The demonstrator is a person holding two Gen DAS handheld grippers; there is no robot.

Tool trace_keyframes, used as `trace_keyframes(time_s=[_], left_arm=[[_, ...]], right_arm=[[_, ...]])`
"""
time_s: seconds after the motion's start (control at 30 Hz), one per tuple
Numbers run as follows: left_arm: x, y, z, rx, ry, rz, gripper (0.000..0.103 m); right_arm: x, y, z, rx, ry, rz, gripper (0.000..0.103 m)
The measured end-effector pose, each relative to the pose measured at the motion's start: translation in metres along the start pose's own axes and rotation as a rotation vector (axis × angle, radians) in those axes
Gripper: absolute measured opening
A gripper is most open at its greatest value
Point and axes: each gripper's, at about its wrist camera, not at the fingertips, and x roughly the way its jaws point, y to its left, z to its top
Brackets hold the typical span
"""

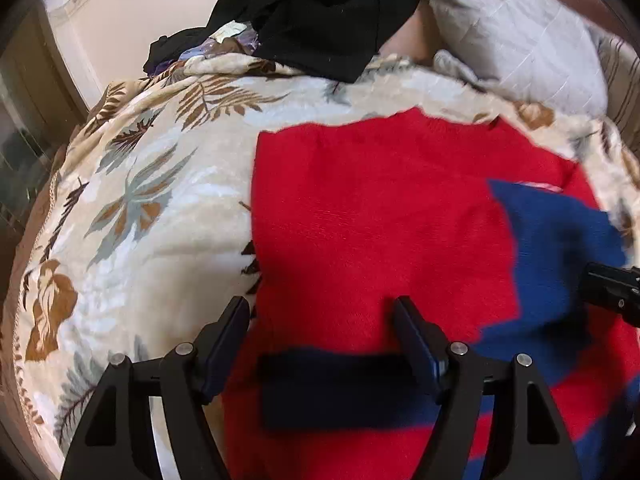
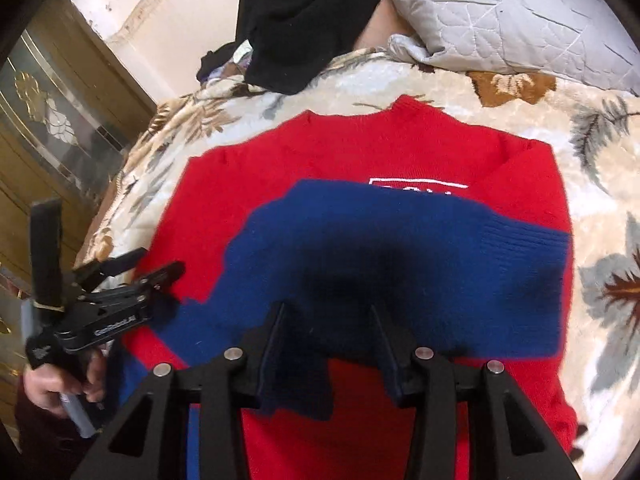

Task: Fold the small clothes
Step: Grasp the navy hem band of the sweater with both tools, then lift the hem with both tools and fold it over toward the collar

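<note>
A small red sweater (image 2: 400, 148) with a blue lower band lies flat on the floral blanket; it also shows in the left wrist view (image 1: 380, 208). Its blue part (image 2: 400, 264) is folded up over the red chest and covers part of a white logo. My right gripper (image 2: 328, 316) hangs just above the blue fold with its jaws apart and nothing between them. My left gripper (image 1: 320, 312) is open over the sweater's left edge, and it shows at the left of the right wrist view (image 2: 140, 268). The right gripper's tip shows at the right edge of the left wrist view (image 1: 612, 288).
The floral blanket (image 1: 152, 208) covers the bed. A pile of black clothes (image 1: 320, 12) lies at the far edge, next to a grey quilted pillow (image 2: 500, 12). A wooden cabinet with glass doors (image 2: 52, 120) stands to the left.
</note>
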Motion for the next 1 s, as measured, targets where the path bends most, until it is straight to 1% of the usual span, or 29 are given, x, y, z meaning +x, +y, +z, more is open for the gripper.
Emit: trace_keyframes(time_s=[0.03, 0.07, 0.13, 0.17, 0.23, 0.3, 0.37, 0.5, 0.6, 0.7, 0.77, 0.83, 0.87, 0.93, 1.0], left_arm=[[-0.011, 0.003, -0.002, 0.008, -0.023, -0.016, 0.075], [-0.022, 0.005, -0.006, 0.014, -0.047, -0.016, 0.075], [-0.041, 0.013, -0.017, 0.016, -0.081, -0.015, 0.075], [-0.051, 0.018, -0.025, 0.011, -0.089, -0.032, 0.075], [-0.068, 0.031, -0.041, -0.005, -0.078, -0.064, 0.075], [-0.084, 0.040, -0.058, -0.014, -0.096, -0.066, 0.075], [-0.098, 0.050, -0.081, -0.019, -0.102, -0.073, 0.075], [-0.117, 0.067, -0.133, -0.040, -0.061, -0.132, 0.075], [-0.124, 0.070, -0.164, -0.042, -0.016, -0.187, 0.075], [-0.126, 0.067, -0.187, -0.056, 0.025, -0.229, 0.075], [-0.126, 0.063, -0.204, -0.062, 0.058, -0.273, 0.075], [-0.124, 0.055, -0.218, -0.050, 0.096, -0.309, 0.075], [-0.123, 0.052, -0.223, -0.042, 0.106, -0.311, 0.074], [-0.119, 0.048, -0.232, -0.045, 0.129, -0.313, 0.068], [-0.114, 0.050, -0.237, -0.080, 0.159, -0.349, 0.044]], right_arm=[[-0.013, -0.002, -0.003, 0.010, -0.024, 0.022, 0.048], [-0.025, -0.004, -0.007, 0.016, -0.045, 0.032, 0.049], [-0.044, -0.008, -0.015, 0.031, -0.068, 0.049, 0.054], [-0.056, -0.013, -0.020, 0.049, -0.077, 0.064, 0.055], [-0.069, -0.020, -0.026, 0.080, -0.086, 0.087, 0.058], [-0.086, -0.032, -0.043, 0.130, -0.107, 0.108, 0.060], [-0.102, -0.043, -0.064, 0.171, -0.107, 0.114, 0.062], [-0.124, -0.049, -0.097, 0.186, -0.089, 0.085, 0.063], [-0.134, -0.048, -0.120, 0.187, -0.062, 0.078, 0.065], [-0.139, -0.045, -0.143, 0.177, -0.031, 0.065, 0.066], [-0.140, -0.045, -0.159, 0.181, -0.003, 0.058, 0.066], [-0.140, -0.047, -0.172, 0.185, 0.022, 0.049, 0.066], [-0.139, -0.048, -0.179, 0.187, 0.036, 0.042, 0.066], [-0.138, -0.052, -0.191, 0.202, 0.064, 0.027, 0.066], [-0.136, -0.056, -0.202, 0.224, 0.086, 0.021, 0.066]])
